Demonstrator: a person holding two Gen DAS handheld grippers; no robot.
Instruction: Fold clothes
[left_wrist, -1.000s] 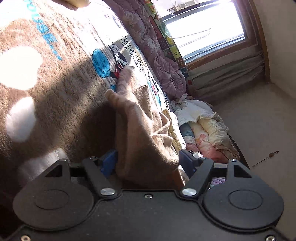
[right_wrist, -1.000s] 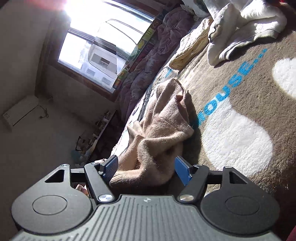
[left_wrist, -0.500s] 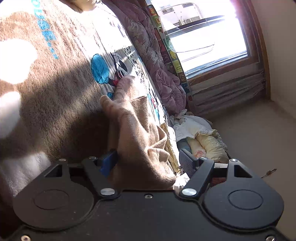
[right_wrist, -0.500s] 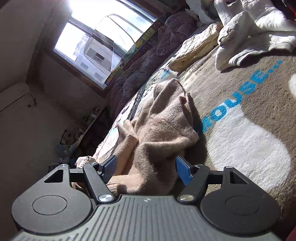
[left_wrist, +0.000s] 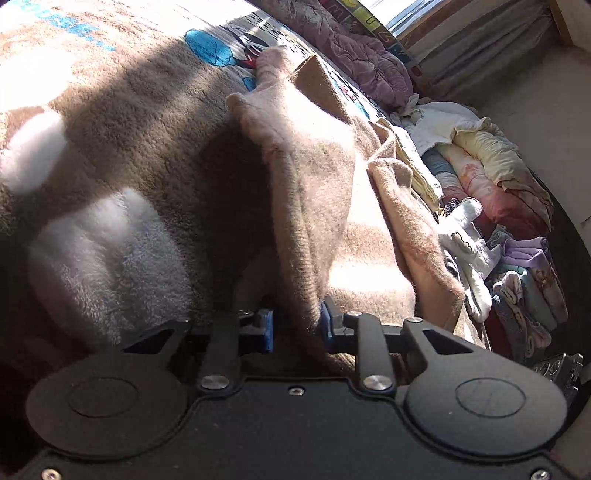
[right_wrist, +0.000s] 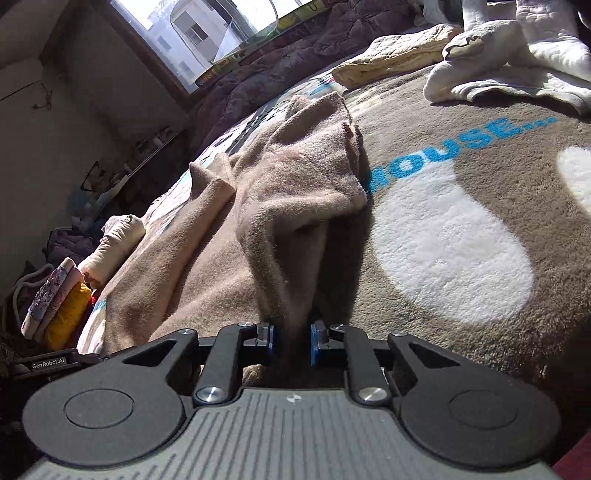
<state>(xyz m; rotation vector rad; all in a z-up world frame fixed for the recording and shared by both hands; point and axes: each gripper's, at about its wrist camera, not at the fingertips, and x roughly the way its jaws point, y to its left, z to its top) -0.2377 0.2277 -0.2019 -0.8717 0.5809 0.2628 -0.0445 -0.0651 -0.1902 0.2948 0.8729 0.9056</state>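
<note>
On the brown fleece blanket (right_wrist: 461, 177), just beside its blue lettering (right_wrist: 458, 147), lies the tan fleece garment (right_wrist: 295, 192), rumpled and partly lifted into a ridge. The right gripper (right_wrist: 291, 341) pinches the near end of that ridge, its blue pads (right_wrist: 270, 339) drawn close with a fold of tan fabric squeezed between them. The left gripper (left_wrist: 295, 328) is clamped on another edge of the same garment (left_wrist: 317, 177), which rises from its pads (left_wrist: 266, 330) and drapes away toward the blanket's (left_wrist: 110, 122) cartoon print. Beyond the blanket's edge sits a heap of folded clothes (left_wrist: 498, 192); a white garment (right_wrist: 517, 59) and a pale yellow cloth (right_wrist: 399, 55) lie farther up the blanket.

Half a second ago both pairs of jaws stood wide apart with the garment loose between them; both have since closed on it. Both cameras also sit lower and nearer to the blanket than before.
</note>
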